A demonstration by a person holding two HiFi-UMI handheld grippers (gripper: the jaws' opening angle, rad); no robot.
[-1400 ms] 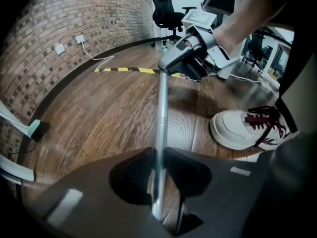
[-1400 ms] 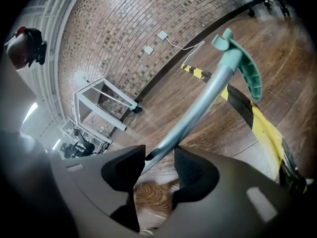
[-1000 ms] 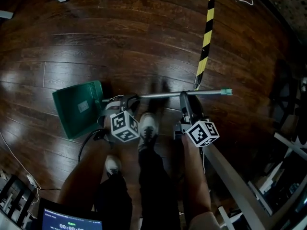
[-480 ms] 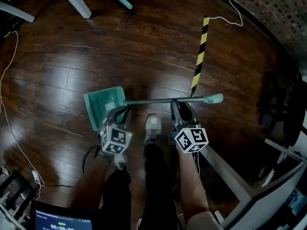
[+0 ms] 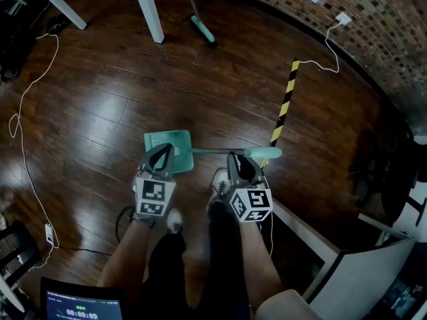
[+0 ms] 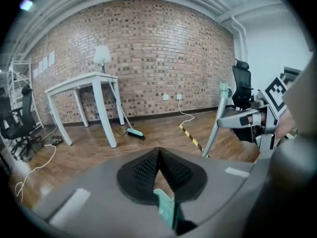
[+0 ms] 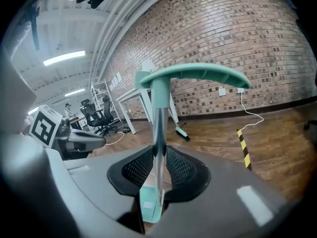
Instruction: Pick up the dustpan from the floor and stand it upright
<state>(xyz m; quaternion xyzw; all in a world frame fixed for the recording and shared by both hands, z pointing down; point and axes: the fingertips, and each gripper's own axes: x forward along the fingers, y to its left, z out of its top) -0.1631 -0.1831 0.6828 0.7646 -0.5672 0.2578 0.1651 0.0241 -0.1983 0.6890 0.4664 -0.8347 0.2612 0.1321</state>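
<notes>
The green dustpan hangs above the wooden floor, its metal pole running level to the right and ending in a green grip. My left gripper is shut at the pan's near rim; in the left gripper view the pads meet, with a green edge wedged just below them. My right gripper holds the pole close to the grip. In the right gripper view its jaws are closing, pads against the pole, and the grip stands above.
White table legs and a broom head stand at the far side. A yellow-black strip lies on the floor right of the pan, a white cable at the left. White furniture sits near right. My shoes are below the grippers.
Both grippers have risen with the dustpan, which has left the floor. The left jaws have shut on the pan's rim. More of the room now shows in the head view.
</notes>
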